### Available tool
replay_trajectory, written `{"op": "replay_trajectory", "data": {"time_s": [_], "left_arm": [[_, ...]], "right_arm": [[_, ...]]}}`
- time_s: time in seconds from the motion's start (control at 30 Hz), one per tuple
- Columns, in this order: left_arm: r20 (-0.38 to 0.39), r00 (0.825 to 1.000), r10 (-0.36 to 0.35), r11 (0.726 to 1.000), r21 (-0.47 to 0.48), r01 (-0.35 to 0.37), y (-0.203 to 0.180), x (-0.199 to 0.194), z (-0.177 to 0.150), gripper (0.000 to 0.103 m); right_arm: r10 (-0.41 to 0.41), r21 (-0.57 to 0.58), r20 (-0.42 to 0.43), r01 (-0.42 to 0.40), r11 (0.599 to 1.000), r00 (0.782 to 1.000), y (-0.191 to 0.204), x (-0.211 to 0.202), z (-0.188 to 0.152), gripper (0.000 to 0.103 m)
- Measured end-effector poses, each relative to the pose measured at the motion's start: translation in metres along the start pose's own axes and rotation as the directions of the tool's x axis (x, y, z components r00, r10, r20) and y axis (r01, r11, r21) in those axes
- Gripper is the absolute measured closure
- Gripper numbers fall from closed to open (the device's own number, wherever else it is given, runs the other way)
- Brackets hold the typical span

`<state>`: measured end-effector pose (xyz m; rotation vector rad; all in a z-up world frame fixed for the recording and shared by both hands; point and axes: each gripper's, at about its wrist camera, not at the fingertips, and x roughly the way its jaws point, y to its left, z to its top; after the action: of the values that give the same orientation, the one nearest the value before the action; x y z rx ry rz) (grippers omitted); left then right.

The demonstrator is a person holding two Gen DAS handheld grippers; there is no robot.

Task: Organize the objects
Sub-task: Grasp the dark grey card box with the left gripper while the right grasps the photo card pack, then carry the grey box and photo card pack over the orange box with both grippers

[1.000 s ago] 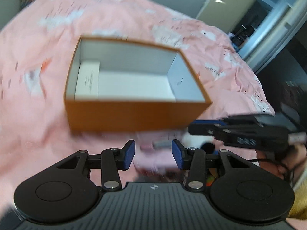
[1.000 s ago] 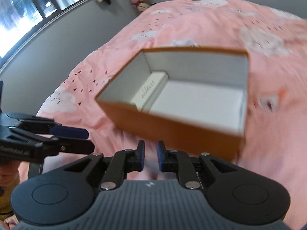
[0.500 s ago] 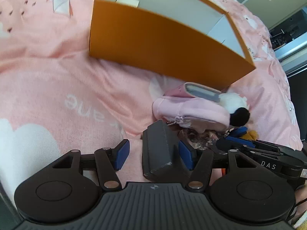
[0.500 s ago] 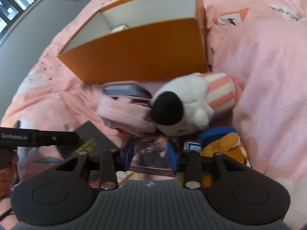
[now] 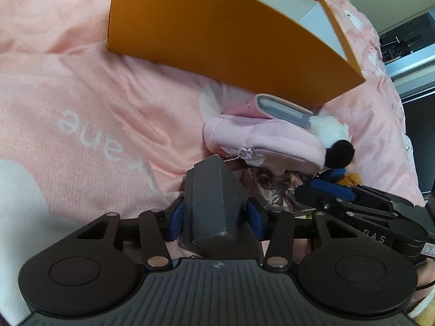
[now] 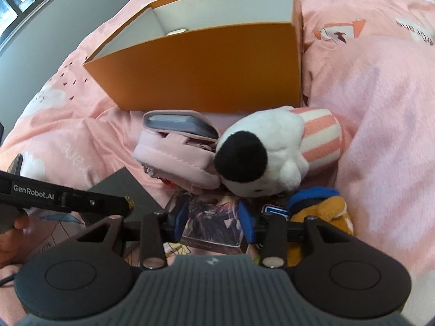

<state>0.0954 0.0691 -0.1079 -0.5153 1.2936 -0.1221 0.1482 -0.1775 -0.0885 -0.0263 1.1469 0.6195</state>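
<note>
Left tool: my left tool (image 5: 214, 218) was closed on the small dark grey cardboard box (image 5: 213, 203); both blue pads touched its sides, and the box sat tilted between them.
Right tool: my right tool (image 6: 213, 220) was partly open over the flat printed picture card (image 6: 212, 224) and gripped nothing that I could see.
Step in hand: I judged I should lift the grey box straight up before I carried it to the open orange cardboard box (image 5: 231, 35), and keep the grip firm, because a tilted box can slip.
Edges: the near orange wall stood high, so the grey box needed to pass over its rim.
Open room: the pink zip pouch (image 5: 261, 144) and the white plush toy with black nose (image 6: 261, 154) lay against that wall; the pink bedsheet (image 5: 81, 103) at the left was free.
</note>
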Motion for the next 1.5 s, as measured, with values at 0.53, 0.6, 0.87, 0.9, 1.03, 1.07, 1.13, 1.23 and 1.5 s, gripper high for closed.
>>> {"op": "replay_trajectory", "data": {"time_s": [0.53, 0.6, 0.87, 0.9, 1.03, 1.07, 1.13, 1.23, 1.5], "left_arm": [[0.219, 0.975, 0.036, 0.990, 0.123, -0.064, -0.017, -0.047, -0.010, 0.059], [0.221, 0.975, 0.029, 0.991, 0.118, -0.056, -0.015, -0.048, -0.009, 0.059], [0.231, 0.973, 0.007, 0.993, 0.117, -0.035, -0.009, -0.052, -0.008, 0.059], [0.237, 0.972, 0.007, 0.992, 0.118, -0.036, -0.008, -0.054, -0.008, 0.059], [0.267, 0.964, 0.001, 0.992, 0.123, -0.035, -0.008, -0.065, -0.007, 0.059], [0.278, 0.961, -0.004, 0.991, 0.127, -0.033, -0.008, -0.070, -0.007, 0.059], [0.296, 0.955, -0.016, 0.990, 0.136, -0.025, -0.010, -0.079, -0.005, 0.059], [0.318, 0.947, -0.035, 0.988, 0.153, -0.015, -0.013, -0.094, 0.001, 0.059], [0.404, 0.914, -0.043, 0.969, 0.238, -0.060, -0.036, -0.137, 0.043, 0.059]], "right_arm": [[-0.270, -0.632, -0.061, 0.173, 0.756, 0.961, 0.080, 0.031, -0.023, 0.044], [-0.305, -0.680, -0.055, 0.188, 0.709, 0.951, 0.084, 0.040, -0.026, 0.043], [-0.326, -0.729, -0.020, 0.209, 0.652, 0.945, 0.090, 0.051, -0.022, 0.054], [-0.323, -0.733, -0.005, 0.216, 0.645, 0.946, 0.091, 0.045, -0.021, 0.060], [-0.318, -0.723, 0.035, 0.244, 0.646, 0.947, 0.093, 0.023, -0.014, 0.071], [-0.303, -0.714, 0.038, 0.239, 0.658, 0.952, 0.092, 0.015, -0.010, 0.072], [-0.264, -0.688, 0.040, 0.218, 0.692, 0.964, 0.091, -0.003, 0.000, 0.076], [-0.166, -0.622, 0.014, 0.138, 0.771, 0.986, 0.086, -0.033, 0.022, 0.079], [0.008, -0.455, 0.111, 0.044, 0.889, 0.994, 0.075, -0.094, 0.080, 0.079]]}}
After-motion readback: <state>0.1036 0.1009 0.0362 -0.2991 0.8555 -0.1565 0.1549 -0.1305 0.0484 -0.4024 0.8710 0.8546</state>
